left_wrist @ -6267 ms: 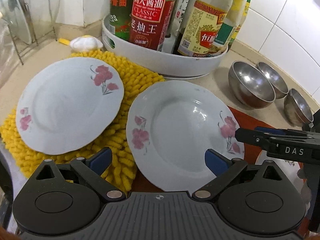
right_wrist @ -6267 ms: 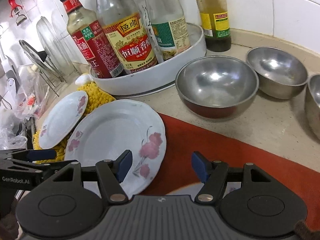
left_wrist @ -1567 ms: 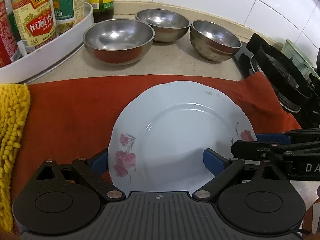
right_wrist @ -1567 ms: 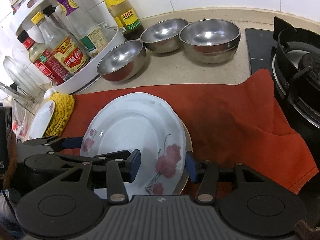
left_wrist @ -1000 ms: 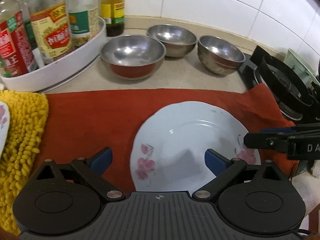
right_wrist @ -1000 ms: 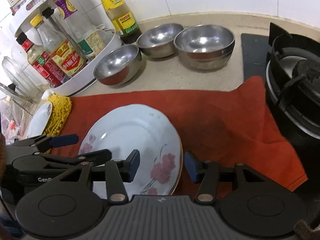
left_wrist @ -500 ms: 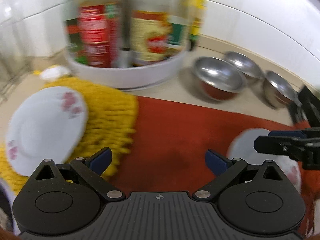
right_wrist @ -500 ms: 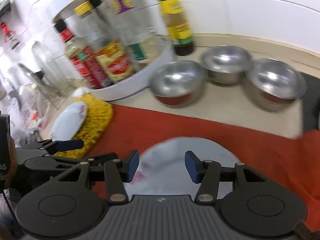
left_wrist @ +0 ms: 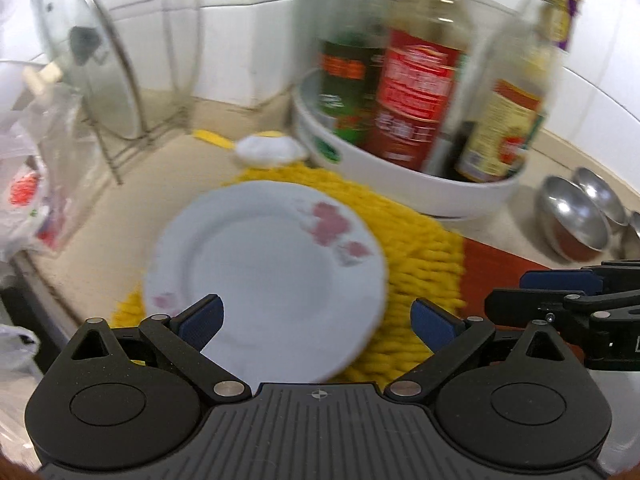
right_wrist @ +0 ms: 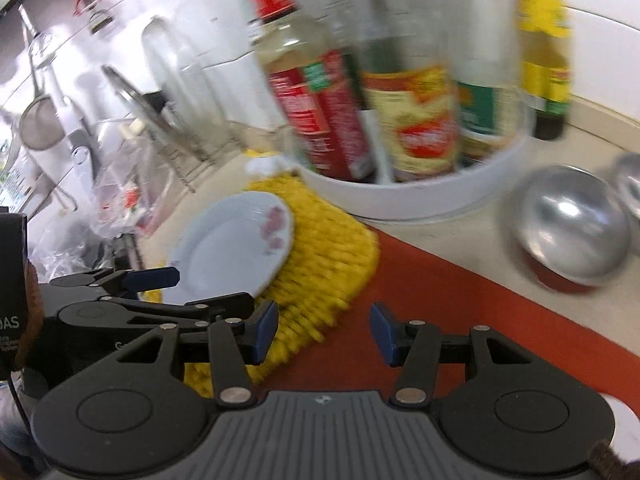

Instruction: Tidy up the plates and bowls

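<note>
I see bright, even light; motion blur smears the tall glass sauce bottles [left_wrist: 416,80] ahead; fisheye edges bend.

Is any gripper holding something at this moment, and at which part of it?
Nothing is held. The left gripper is open above the near rim of the flowered plate, not closed on it. The right gripper is open over the cloths.

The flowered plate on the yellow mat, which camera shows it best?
The left wrist view: the flowered plate fills the middle of the picture, just ahead of the open left gripper, with nearly its whole face showing. In the right wrist view it sits small, off to the left, and more blurred.
</note>
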`<state>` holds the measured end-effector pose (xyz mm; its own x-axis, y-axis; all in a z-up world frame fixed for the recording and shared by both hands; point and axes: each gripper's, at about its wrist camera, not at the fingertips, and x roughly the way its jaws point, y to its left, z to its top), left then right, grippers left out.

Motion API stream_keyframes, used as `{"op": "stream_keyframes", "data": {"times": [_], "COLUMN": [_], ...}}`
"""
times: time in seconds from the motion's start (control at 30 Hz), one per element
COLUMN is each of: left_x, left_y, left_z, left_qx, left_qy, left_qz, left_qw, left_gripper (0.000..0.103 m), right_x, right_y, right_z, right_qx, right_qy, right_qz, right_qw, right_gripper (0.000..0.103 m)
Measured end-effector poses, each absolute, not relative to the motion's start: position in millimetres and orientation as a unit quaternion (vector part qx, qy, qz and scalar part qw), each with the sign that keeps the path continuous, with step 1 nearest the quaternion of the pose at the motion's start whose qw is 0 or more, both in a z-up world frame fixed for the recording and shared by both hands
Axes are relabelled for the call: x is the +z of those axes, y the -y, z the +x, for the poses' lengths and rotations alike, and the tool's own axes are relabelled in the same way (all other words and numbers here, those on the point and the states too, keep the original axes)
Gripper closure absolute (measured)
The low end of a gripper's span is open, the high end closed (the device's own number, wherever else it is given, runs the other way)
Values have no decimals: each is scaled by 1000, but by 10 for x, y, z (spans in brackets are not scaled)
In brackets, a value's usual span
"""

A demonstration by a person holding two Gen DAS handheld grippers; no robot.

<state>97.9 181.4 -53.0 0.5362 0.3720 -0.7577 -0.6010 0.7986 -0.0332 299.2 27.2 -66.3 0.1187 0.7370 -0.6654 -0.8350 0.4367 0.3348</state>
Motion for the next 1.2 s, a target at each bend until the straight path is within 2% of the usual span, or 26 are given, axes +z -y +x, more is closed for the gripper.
{"op": "stream_keyframes", "data": {"times": [0.53, 1.2], "left_x": [-701, -892], "left_y": [-2524, -2744], "left_z": [857, 1000], "left_qx": [297, 292], "left_qy": [-399, -414], "left_qz": [-178, -200], "left_qw": [849, 838], "left_gripper": [2, 2], "right_x": [-823, -1090], "right_y": [-1283, -1592], "right_z": [2878, 3038], "right_qx": [538, 535], "right_qy": [-428, -472], "right_qz": [-75, -56], "right_qw": [723, 699], "right_gripper": [56, 54]}}
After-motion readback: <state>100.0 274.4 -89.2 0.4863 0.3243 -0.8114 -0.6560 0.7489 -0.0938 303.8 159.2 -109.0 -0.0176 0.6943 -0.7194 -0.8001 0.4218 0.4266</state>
